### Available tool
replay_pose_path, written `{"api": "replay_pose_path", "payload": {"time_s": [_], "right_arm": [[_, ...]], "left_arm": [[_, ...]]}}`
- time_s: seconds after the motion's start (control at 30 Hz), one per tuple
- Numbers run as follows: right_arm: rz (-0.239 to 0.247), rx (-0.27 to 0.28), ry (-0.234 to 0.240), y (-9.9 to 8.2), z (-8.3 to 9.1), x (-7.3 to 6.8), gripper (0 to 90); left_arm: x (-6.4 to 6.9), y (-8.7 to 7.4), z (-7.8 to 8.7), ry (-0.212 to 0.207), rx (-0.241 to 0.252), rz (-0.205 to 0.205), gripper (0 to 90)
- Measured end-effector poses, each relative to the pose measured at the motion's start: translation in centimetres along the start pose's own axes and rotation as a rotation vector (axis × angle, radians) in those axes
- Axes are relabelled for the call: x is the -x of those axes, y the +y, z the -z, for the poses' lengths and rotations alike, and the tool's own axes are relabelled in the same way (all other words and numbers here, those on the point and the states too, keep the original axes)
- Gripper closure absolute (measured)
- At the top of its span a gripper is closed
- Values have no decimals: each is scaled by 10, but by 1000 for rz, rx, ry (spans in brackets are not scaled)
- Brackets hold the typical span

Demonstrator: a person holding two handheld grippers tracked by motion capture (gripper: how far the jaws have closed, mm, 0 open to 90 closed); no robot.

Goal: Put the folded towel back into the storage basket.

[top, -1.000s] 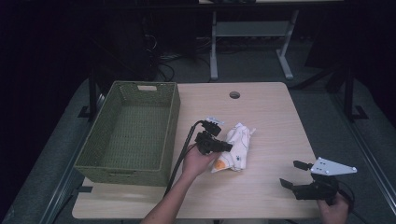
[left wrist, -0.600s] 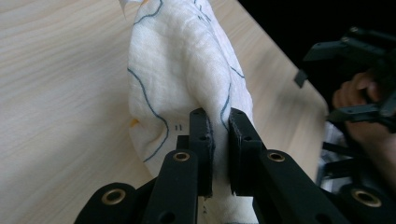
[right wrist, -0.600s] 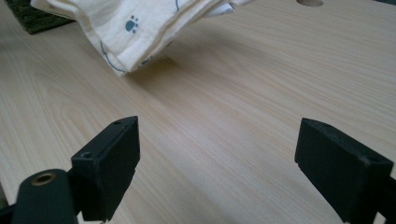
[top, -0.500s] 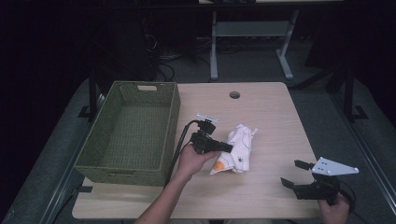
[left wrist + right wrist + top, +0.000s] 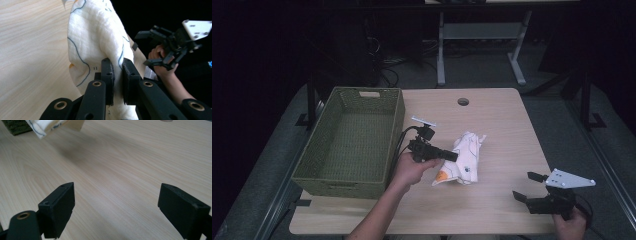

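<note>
Pinching a fold of the white crumpled cloth with blue line print and orange patch, the left gripper is seen with jaws nearly together, fabric clamped between the pads. The cloth is bunched on the light wooden table just ahead of that gripper; a green woven rectangular basket sits behind it. The right gripper is held well apart from the cloth, jaws wide, nothing between them.
</note>
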State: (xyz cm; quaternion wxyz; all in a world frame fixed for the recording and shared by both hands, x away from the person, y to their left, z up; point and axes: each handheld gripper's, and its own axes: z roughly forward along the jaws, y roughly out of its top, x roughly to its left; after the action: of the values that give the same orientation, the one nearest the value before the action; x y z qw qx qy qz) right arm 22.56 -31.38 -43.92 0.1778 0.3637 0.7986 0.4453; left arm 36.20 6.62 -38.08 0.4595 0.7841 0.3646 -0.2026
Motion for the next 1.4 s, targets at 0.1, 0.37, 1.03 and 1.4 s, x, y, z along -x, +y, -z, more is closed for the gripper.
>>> {"api": "replay_pose_path", "payload": {"time_s": [0.1,0.37,1.03,1.4], "right_arm": [[3,-5,0,0,-2,-1,135],[10,-19,-3,0,-6,0,135],[16,-36,-5,2,-9,-4,135],[28,-38,-6,2,-10,-6,135]], "left_arm": [[1,0,6,-14,5,1,818],[2,1,19,-28,14,6,819],[5,-1,57,-40,48,17,818],[9,-1,74,-32,63,0,818]]}}
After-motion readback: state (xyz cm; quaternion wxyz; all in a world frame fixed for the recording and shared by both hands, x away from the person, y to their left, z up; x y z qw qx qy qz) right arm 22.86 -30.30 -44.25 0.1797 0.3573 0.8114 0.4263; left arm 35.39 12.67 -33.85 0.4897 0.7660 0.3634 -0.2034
